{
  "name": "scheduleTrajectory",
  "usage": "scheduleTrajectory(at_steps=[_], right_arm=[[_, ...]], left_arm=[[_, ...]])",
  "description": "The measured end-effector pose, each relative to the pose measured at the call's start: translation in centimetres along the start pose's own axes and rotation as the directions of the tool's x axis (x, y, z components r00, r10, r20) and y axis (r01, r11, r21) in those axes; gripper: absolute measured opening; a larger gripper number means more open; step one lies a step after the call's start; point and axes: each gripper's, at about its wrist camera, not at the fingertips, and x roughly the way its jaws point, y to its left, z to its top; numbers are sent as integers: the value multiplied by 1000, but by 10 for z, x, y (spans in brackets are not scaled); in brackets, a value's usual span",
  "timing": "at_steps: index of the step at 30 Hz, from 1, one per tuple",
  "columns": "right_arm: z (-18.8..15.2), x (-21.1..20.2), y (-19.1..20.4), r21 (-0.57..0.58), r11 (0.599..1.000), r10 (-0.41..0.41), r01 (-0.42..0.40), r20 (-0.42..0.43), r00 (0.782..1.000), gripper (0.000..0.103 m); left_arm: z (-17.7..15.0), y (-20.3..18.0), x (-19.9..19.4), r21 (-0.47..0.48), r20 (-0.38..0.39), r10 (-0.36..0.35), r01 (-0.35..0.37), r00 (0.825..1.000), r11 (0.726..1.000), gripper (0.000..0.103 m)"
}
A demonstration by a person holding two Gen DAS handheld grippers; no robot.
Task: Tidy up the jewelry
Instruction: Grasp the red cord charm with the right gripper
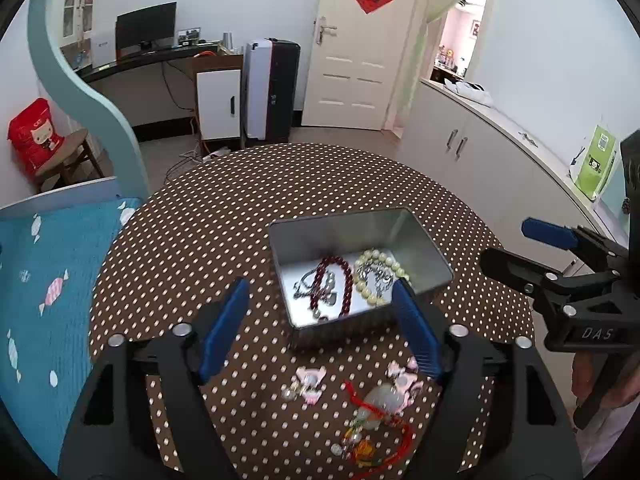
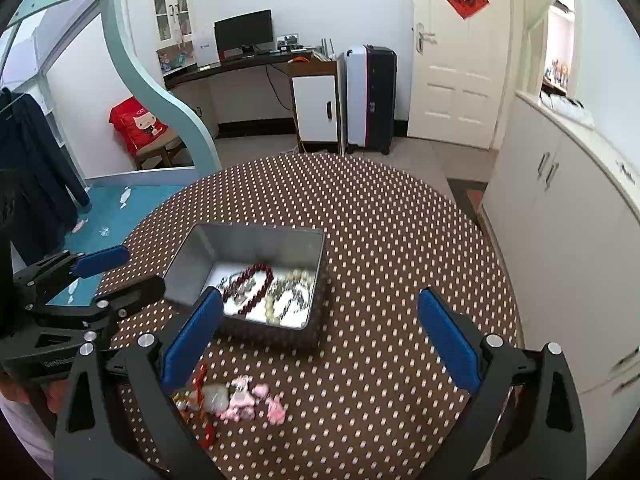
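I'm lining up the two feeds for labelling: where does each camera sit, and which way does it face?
Left wrist view: on the left tool, facing down across the dotted table at the metal tin; its own open blue fingers frame it, the right tool at the right edge.
Right wrist view: on the right tool, facing likewise; the left tool at the left edge.
Shared: tin, pink trinkets, red cord, door, suitcase.

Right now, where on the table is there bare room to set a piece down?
Free: the dotted cloth right of the metal tin, and beyond it to the far edge. Crowded: in front of the tin, where pink pieces and a red-corded charm lie.
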Motion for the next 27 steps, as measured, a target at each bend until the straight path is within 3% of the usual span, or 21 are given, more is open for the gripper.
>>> scheduleTrajectory(at_steps=[4,20,22,24,27], right_arm=[[-19,-6,4,1,1000,21,-21,-20,1000,95],[-85,-3,49,-39,983,170,-177,-153,974,95],[-89,1,55,-50,980,183,-194,-169,968,86],[-93,7,61,-49,973,210,-224,-198,957,69],[-96,16,67,-64,971,210,-229,-224,952,57]], left_arm=[[-19,9,-12,-4,-5,7,-7,1000,1000,86],[-83,43,-17,-104,-116,31,-43,993,994,92],[-89,43,-16,-98,-129,32,-44,991,994,92],[-96,44,-18,-91,-141,30,-44,989,995,92],[-103,43,-18,-87,-153,27,-41,988,995,92]])
